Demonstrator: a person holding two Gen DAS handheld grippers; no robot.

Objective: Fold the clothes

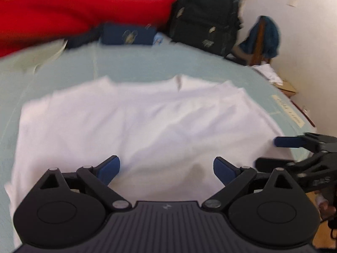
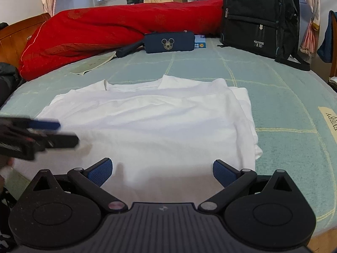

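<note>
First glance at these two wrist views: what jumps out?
The white shirt spread flat mid-bed on the green sheet, with both the right gripper and left gripper open over its near hem. Behind it, a red quilt lies along the far edge, a black backpack at far right.

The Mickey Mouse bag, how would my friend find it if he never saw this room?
Start at the big red quilt heaped along the far side of the pale green bed. Just in front of it, left of the tall black backpack, lies a flat navy blue pouch. Only it has a mouse face on it.
</note>
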